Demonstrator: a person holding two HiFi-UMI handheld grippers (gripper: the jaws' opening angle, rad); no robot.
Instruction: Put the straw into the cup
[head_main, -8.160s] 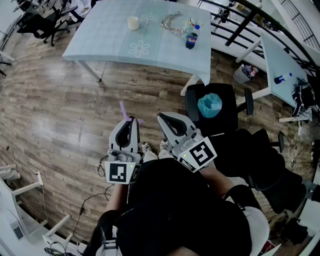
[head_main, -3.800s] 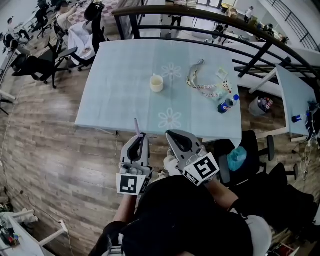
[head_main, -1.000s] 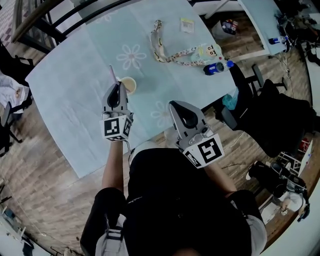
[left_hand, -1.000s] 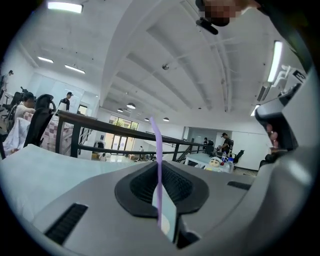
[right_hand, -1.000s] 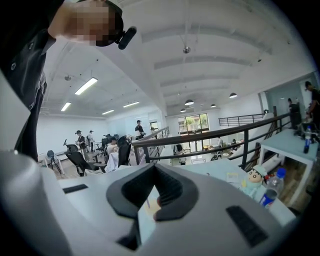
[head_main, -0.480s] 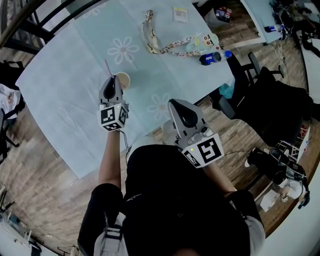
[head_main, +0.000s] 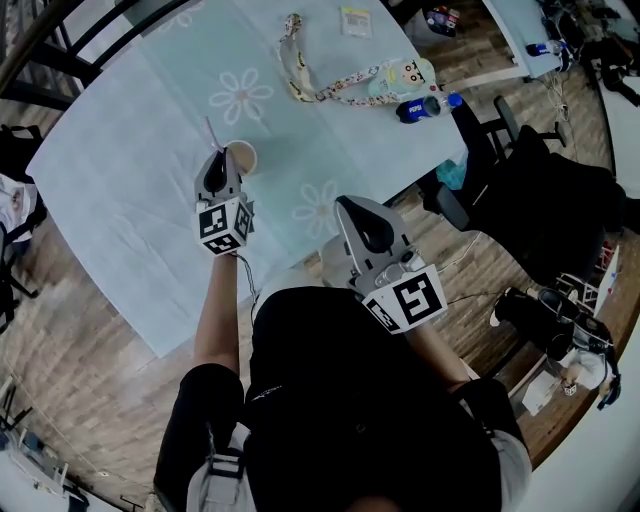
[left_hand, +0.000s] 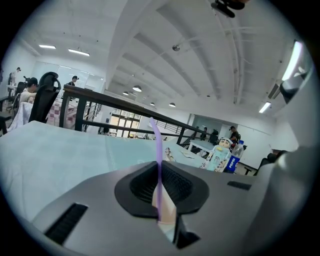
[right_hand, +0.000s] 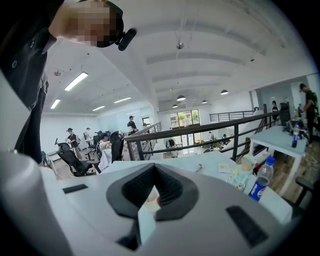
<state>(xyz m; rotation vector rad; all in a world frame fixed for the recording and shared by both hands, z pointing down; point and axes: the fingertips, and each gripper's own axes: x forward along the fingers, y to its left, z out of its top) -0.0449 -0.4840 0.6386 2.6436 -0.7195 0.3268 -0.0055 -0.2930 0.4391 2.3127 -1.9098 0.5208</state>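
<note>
A thin purple straw (head_main: 211, 131) stands upright in my left gripper (head_main: 218, 156), whose jaws are shut on its lower part. In the left gripper view the straw (left_hand: 158, 165) rises from between the jaws, and a cream paper cup (left_hand: 168, 210) shows through the gap just behind it. In the head view the cup (head_main: 243, 157) stands on the pale blue table (head_main: 120, 170), right beside the left gripper's tip. My right gripper (head_main: 350, 208) hovers near the table's front edge, shut and holding nothing; its own view shows the cup (right_hand: 152, 199) through the jaw gap.
At the table's far side lie a lanyard (head_main: 300, 75), a small card (head_main: 355, 20), a cartoon figure (head_main: 400, 72) and a Pepsi bottle (head_main: 420, 105). Black office chairs (head_main: 510, 160) stand to the right of the table. A dark railing (left_hand: 100, 107) runs behind it.
The left gripper has come down with the straw, closer beside the cup. The right gripper has stayed near the table's front edge.
</note>
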